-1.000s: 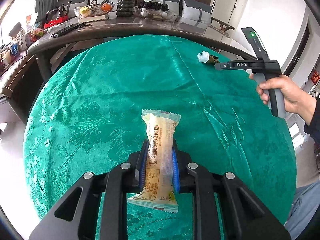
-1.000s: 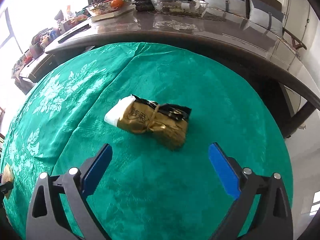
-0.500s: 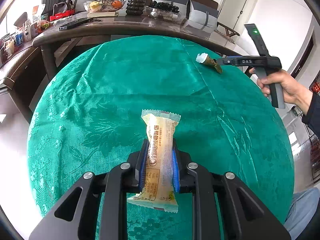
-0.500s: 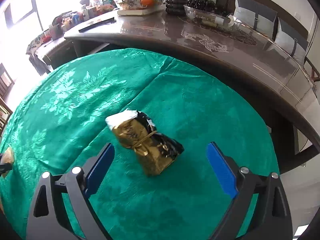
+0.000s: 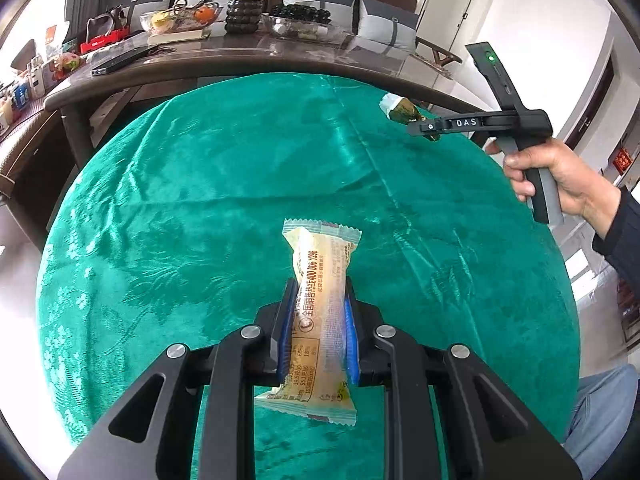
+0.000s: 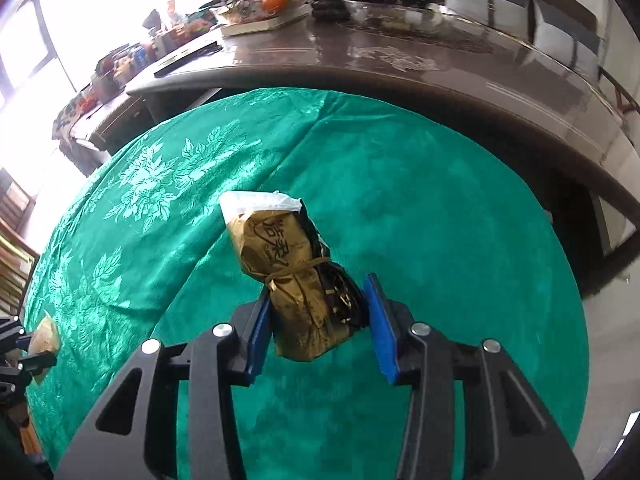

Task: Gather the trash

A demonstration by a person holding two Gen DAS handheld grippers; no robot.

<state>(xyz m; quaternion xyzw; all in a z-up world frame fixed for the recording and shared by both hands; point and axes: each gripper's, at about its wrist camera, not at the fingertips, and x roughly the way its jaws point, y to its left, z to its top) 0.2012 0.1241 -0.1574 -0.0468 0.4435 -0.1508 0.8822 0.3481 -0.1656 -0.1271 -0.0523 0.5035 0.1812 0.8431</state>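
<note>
Two pieces of trash are in play, one for each gripper. My left gripper (image 5: 316,332) has its blue pads pinched tight on a pale yellow sealed plastic snack wrapper (image 5: 320,312), gripped across its middle so both crimped ends stick out free, one forward and one back under the fingers. I judge that mid-body hold keeps the light packet from swinging or slipping while I carry it above the round table's green floral tablecloth (image 5: 192,208).

My right gripper (image 6: 318,328) is closing its jaws around a crumpled gold-and-black foil packet with a white torn end (image 6: 296,280). The left blue pad touches the gold foil; the right pad looks just beside the black side, and I cannot tell if it presses yet. The packet's white end points away from me and its bulky lower half sits between the fingers, which I take as the sensible place to grab, since that part is thickest. In the left wrist view the packet appears at the tip of that gripper, near the far right rim of the cloth, with a person's hand (image 5: 556,176) squeezing the handle.

No bin shows in either view, so I judge the next job is finishing this grip, then finding where both pieces go. Crushed foil may shift as the pads bite.
</note>
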